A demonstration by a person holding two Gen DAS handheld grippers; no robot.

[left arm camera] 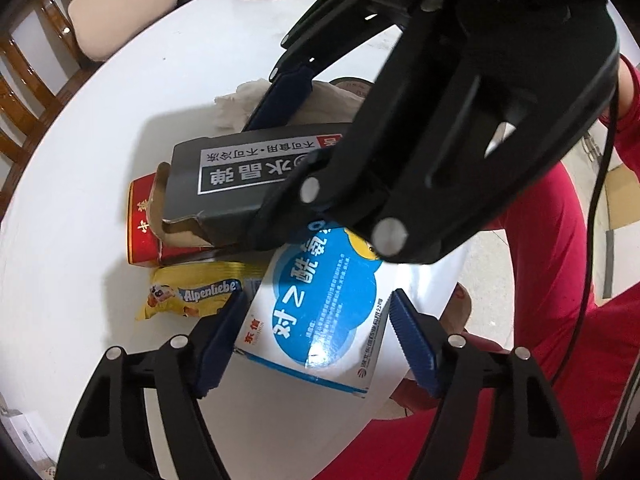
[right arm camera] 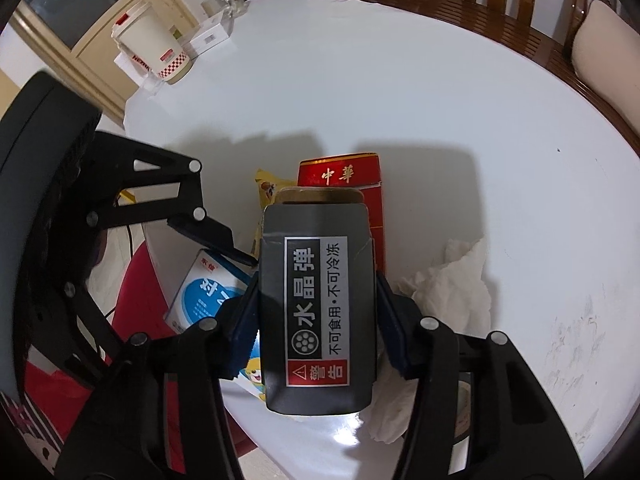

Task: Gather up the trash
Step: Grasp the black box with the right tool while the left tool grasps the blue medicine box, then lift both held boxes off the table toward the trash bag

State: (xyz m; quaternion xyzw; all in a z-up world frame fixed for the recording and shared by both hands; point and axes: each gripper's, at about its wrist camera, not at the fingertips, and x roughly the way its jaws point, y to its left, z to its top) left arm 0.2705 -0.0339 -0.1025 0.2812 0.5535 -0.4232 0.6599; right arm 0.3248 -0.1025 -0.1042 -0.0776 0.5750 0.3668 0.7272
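Red carton (right arm camera: pixel 344 184) half hidden behind grey box (right arm camera: pixel 316 312).

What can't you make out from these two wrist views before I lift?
- Red cardboard carton: lower half hidden by dark grey cardboard box, right wrist view.
- Yellow candy wrapper: right end hidden under blue-and-white medicine box, left wrist view.
- Roll of tape: mostly covered by crumpled white tissue and the right gripper.

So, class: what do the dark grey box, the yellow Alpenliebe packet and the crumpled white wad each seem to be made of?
Dark grey box: printed cardboard, matt; its open flap shows a raw brown inside.
Yellow Alpenliebe packet: probably plastic film, glossy; it wrinkles and glints.
Crumpled white wad: likely tissue paper, matt; soft irregular folds.
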